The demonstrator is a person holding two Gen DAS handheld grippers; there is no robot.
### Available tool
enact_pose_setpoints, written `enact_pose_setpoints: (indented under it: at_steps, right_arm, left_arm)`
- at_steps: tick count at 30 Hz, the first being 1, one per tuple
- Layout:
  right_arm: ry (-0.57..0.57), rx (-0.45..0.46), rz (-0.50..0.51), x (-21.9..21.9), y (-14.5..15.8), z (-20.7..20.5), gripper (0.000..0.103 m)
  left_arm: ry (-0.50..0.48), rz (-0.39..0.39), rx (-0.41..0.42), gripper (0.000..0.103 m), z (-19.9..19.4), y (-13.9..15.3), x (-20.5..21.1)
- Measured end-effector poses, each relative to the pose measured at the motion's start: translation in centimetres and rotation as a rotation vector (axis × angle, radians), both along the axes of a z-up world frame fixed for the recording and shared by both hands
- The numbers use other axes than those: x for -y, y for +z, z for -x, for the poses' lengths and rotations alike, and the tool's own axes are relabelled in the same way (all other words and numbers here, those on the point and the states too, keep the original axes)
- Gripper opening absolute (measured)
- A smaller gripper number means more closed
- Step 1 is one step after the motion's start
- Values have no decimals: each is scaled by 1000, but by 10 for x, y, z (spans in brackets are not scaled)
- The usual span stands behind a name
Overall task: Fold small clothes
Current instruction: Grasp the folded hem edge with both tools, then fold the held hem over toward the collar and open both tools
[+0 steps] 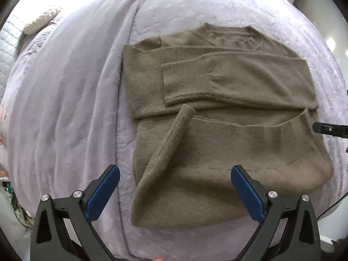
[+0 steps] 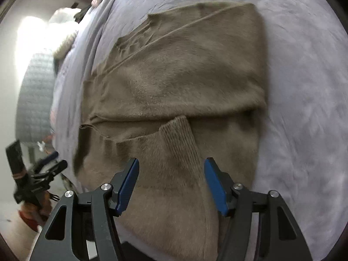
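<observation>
A brown fuzzy sweater (image 1: 217, 100) lies flat on a lavender blanket (image 1: 65, 87), neckline at the far end, both sleeves folded across its body. One sleeve's ribbed cuff (image 1: 184, 111) lies diagonally over the lower half. My left gripper (image 1: 175, 171) is open and empty, hovering above the sweater's near hem. In the right wrist view the sweater (image 2: 184, 65) fills the middle, and my right gripper (image 2: 171, 169) is open, hovering over the ribbed sleeve cuff (image 2: 178, 134), holding nothing. The right gripper's tip shows at the right edge of the left wrist view (image 1: 330, 128).
The blanket covers a bed, with a fold ridge (image 1: 134, 21) running down left of the sweater. A quilted white pillow (image 1: 13, 32) lies at the far left. The left gripper (image 2: 37, 180) shows at the bed's edge, above the floor (image 2: 13, 228).
</observation>
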State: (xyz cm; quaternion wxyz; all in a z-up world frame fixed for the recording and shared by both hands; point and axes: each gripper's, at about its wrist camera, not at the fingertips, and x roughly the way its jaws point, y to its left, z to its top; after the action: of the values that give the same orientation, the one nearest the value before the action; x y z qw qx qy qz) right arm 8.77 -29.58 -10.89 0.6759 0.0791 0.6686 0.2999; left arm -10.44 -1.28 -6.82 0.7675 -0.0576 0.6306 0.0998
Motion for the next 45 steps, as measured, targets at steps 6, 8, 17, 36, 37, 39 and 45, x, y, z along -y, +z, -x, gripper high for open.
enact_pose_setpoints:
  at_steps: [6, 8, 17, 36, 37, 39, 45]
  right_arm:
    - [77, 27, 56, -17, -10, 1, 67]
    - [109, 56, 96, -26, -11, 5, 67]
    - [92, 227, 246, -29, 24, 32, 9]
    - [-16, 480, 297, -70, 84, -121, 9]
    - [-17, 460, 308, -73, 71, -129, 9]
    - [-20, 423, 328, -79, 46, -142, 9]
    - [-67, 335, 347, -77, 1, -158, 11]
  left_arm:
    - [-18, 46, -40, 102, -34, -36, -8]
    - [-31, 44, -65, 79, -43, -48, -7]
    - [-111, 265, 35, 8, -46, -20, -22]
    - [-89, 166, 267, 8, -190, 5, -76]
    - [-68, 149, 244, 8, -197, -10, -78]
    - [-41, 126, 210, 8, -203, -33, -82]
    - [15, -3, 140, 68, -205, -58, -85]
